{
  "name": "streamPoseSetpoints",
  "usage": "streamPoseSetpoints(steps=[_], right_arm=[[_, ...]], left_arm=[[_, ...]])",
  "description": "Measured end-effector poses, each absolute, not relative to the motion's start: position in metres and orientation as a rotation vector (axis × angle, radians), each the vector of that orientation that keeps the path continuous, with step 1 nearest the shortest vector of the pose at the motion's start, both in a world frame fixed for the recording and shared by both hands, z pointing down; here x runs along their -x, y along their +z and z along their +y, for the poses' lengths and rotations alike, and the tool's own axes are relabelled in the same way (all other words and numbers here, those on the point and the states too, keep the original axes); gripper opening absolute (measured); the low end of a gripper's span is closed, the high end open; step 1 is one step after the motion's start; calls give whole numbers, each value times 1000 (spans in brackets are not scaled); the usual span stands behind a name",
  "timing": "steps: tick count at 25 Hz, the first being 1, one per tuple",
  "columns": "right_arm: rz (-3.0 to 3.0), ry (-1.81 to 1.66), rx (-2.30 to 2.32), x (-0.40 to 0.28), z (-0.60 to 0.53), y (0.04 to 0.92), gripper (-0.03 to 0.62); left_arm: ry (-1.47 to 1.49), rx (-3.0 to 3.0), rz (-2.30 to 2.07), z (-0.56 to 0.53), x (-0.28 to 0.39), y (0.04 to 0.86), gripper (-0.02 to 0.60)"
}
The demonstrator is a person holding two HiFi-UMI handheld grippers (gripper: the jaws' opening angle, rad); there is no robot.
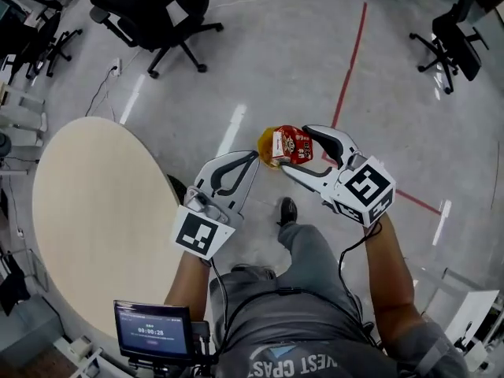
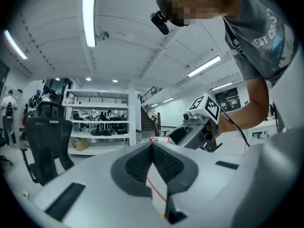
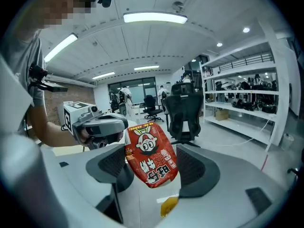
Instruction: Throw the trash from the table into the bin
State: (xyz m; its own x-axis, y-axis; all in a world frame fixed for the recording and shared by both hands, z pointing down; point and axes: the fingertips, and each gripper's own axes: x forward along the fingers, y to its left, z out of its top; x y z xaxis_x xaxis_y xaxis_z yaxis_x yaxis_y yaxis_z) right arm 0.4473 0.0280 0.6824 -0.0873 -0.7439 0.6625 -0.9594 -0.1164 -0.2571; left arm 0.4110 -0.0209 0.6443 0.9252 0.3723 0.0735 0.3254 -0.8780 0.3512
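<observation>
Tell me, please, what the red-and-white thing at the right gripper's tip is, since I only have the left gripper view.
Observer: It is a red snack packet printed with a cartoon face.
Operator: Does the gripper really have it?
Observer: It appears so. The packet sits tilted between the right gripper jaws and touches both pads.
Operator: Where is the table from here?
Observer: The round beige table lies on the person's left in the head view, beside the left gripper.
</observation>
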Motion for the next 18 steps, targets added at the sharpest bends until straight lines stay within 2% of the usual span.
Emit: streamPoseSetpoints(steps=[4,9,18], right_arm=[[-1825,1101,-1896,-475,62,775,345],[-1805,1150,-1894,-474,92,870,345],[-1802,1187,-1877,-475,131,982,345]], left_arm=[[268,-2744,531,10,-443,737,38],[311,-2751,535,35,-447,829,38],[386,-2742,561,80,-446,938,38]])
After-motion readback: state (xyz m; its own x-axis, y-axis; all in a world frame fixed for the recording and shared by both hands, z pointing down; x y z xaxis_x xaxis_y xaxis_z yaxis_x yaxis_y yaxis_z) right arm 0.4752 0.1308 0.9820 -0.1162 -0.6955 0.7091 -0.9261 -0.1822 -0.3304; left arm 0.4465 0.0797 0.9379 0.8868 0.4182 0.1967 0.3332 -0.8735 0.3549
